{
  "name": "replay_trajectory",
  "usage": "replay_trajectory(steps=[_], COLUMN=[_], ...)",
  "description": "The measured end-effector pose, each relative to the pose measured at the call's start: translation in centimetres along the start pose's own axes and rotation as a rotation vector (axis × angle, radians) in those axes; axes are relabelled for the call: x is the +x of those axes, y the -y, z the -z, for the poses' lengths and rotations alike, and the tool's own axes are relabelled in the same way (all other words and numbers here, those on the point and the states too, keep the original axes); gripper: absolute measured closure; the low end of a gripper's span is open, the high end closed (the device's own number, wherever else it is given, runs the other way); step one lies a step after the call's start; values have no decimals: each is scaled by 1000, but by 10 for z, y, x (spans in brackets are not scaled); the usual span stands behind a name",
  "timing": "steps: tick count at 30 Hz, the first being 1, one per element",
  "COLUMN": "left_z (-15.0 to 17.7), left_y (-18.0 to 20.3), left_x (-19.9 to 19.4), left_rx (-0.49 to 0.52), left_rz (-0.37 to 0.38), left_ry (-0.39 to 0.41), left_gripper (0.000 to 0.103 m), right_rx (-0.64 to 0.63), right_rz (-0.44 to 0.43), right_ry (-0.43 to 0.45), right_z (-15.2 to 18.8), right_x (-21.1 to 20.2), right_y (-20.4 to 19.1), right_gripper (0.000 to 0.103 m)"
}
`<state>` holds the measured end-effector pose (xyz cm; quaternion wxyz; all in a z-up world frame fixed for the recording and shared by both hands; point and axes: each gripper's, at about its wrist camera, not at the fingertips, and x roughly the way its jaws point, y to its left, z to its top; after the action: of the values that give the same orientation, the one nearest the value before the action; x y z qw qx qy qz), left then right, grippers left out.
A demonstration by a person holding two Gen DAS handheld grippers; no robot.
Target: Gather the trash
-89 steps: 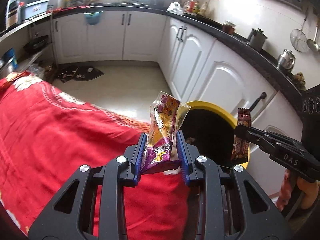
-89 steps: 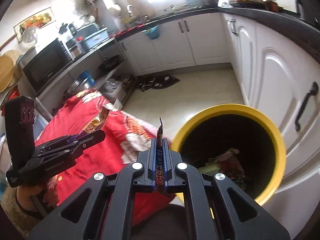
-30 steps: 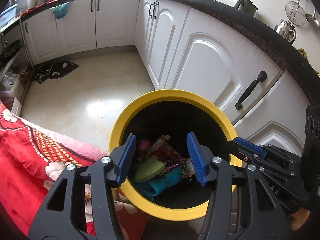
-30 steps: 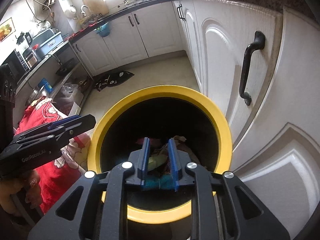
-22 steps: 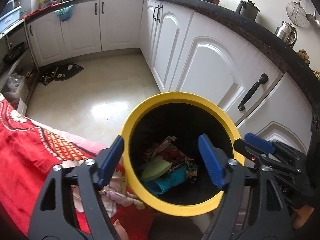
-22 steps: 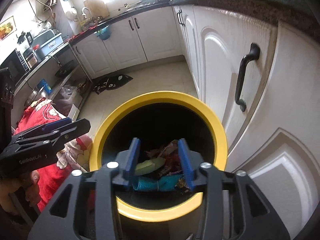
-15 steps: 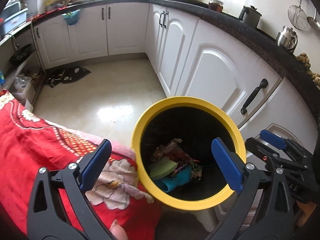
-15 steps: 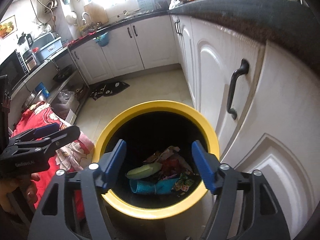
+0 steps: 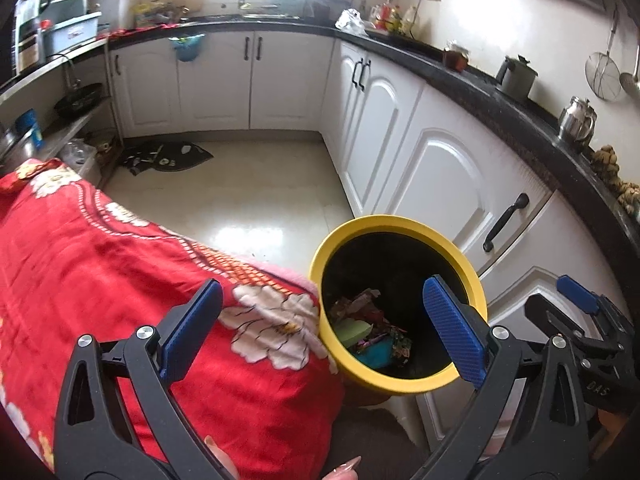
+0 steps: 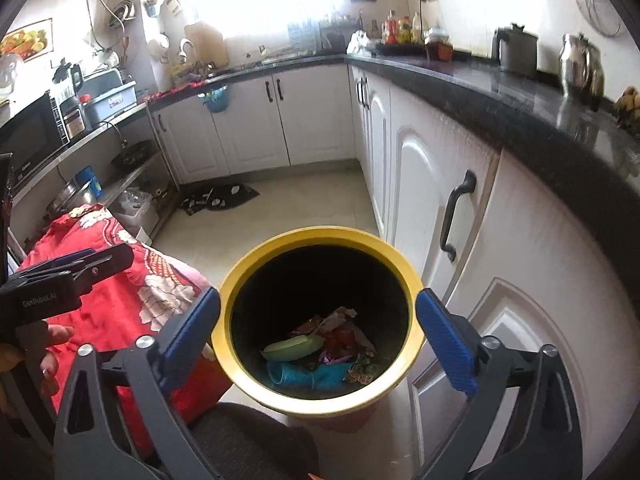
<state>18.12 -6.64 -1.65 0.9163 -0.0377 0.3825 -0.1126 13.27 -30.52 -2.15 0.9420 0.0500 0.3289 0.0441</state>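
Observation:
A yellow bin [image 9: 396,222] [image 10: 320,234] stands on the floor between a red flowered blanket [image 9: 100,264] and white cabinets. Crumpled wrappers and a teal piece of trash [image 10: 320,348] lie at its bottom. My left gripper [image 9: 320,284] hovers above the bin's left rim and the blanket's edge, jaws wide open and empty. My right gripper [image 10: 318,294] hangs above the bin's mouth; its jaws are opening and hold nothing. Each gripper shows at the edge of the other's view: the right gripper [image 9: 580,308] and the left gripper [image 10: 68,272].
White cabinet doors with black handles [image 10: 456,216] run along the right under a black counter [image 10: 520,108] with kettles and jars. A dark mat [image 9: 168,156] lies on the pale floor. A metal shelf rack [image 10: 120,168] stands at the left.
Three seconds ago each gripper held a snack wrapper; both wrappers are gone from the jaws. Over the last second both jaws spread wide, and both grippers drew back and up from the bin.

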Motion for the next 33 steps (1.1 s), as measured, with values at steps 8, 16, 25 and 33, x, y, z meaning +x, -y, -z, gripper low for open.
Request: replay_trajectory(steps=[8, 16, 25, 33], left_z=[21, 47, 79, 103], left_y=[-14, -22, -17, -13], left_x=[-40, -69, -98, -114], left_rx=[-8, -3, 32, 19], left_rz=[-44, -75, -125, -111], left_ry=[75, 135, 249, 315], left_gripper=[11, 11, 11, 11], right_rx=[-59, -108, -132, -156], right_rz=[15, 16, 10, 25], right_ry=[98, 194, 312, 393], right_z=[18, 40, 67, 96], right_x=[-32, -58, -84, -99], right_y=[-23, -40, -49, -59], right_gripper=[6, 6, 6, 6])
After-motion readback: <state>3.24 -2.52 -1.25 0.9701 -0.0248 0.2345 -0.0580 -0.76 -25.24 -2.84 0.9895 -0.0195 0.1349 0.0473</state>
